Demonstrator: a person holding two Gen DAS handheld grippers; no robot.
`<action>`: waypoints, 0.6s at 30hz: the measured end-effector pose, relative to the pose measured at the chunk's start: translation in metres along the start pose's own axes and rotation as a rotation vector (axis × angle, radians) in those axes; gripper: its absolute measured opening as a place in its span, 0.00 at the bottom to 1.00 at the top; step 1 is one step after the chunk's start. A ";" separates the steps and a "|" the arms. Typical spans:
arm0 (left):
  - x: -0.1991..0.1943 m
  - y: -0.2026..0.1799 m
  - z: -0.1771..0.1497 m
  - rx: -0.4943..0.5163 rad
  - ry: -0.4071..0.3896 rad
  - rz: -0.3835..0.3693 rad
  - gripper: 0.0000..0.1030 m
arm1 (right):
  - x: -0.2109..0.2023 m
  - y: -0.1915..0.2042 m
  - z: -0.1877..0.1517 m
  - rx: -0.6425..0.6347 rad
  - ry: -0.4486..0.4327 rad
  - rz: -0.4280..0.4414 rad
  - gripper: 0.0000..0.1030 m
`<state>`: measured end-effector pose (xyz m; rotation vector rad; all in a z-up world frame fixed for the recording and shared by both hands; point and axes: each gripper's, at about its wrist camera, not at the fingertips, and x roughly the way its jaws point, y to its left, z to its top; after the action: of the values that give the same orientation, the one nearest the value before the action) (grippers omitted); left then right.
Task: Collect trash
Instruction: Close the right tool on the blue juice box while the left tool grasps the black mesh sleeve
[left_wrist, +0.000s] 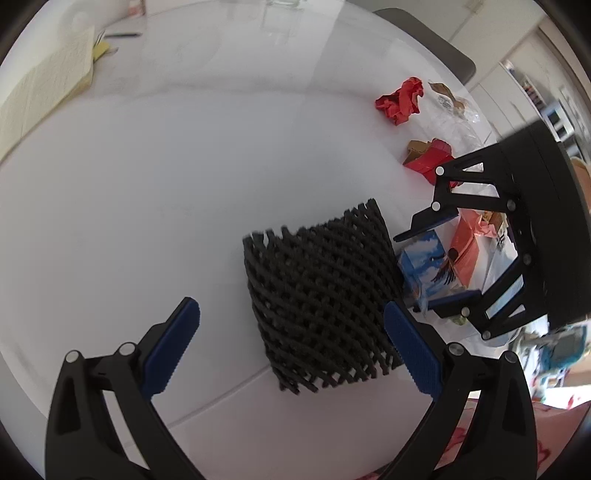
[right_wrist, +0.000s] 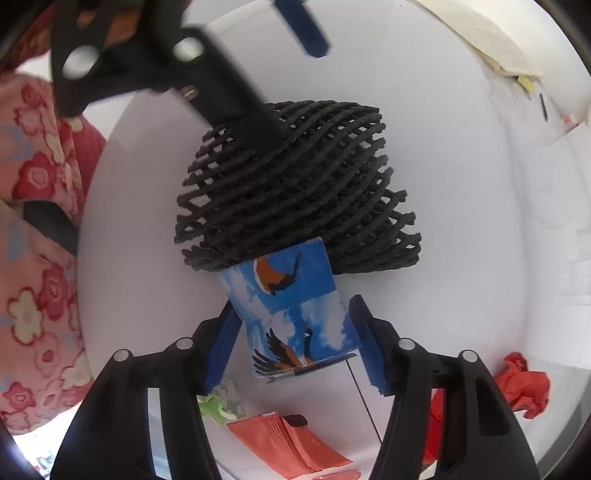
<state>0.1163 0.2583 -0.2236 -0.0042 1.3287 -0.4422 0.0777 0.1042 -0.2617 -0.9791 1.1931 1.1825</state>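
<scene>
A blue box printed with birds (right_wrist: 295, 314) lies on the white table (left_wrist: 147, 184), touching a black foam net sleeve (left_wrist: 321, 299). My right gripper (right_wrist: 295, 347) points down with a pad on each side of the box, shut on it; the left wrist view shows that right gripper (left_wrist: 437, 264) at the right. My left gripper (left_wrist: 291, 314) is open, the net (right_wrist: 295, 192) just ahead between its fingers, nothing held. More trash: a crumpled red paper (left_wrist: 400, 99), a torn red and brown carton (left_wrist: 428, 158), a salmon packet (right_wrist: 295, 439).
An open book (left_wrist: 44, 81) and a pen (left_wrist: 122, 35) lie at the table's far left. A clear wrapper (left_wrist: 450, 107) sits beside the red paper. A green scrap (right_wrist: 218, 402) lies by the packet. A floral cloth (right_wrist: 37, 258) hangs past the table edge.
</scene>
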 end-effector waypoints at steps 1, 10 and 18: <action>0.002 -0.002 -0.001 -0.014 0.002 -0.009 0.93 | -0.003 -0.003 -0.003 0.021 -0.006 0.011 0.55; 0.032 -0.041 0.007 -0.019 0.072 -0.019 0.93 | -0.072 -0.036 -0.048 0.450 -0.211 -0.080 0.55; 0.056 -0.056 0.021 -0.039 0.139 0.118 0.81 | -0.128 -0.015 -0.115 0.880 -0.450 -0.176 0.57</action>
<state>0.1281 0.1839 -0.2562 0.0729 1.4656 -0.3211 0.0775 -0.0293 -0.1523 -0.1311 1.0640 0.5727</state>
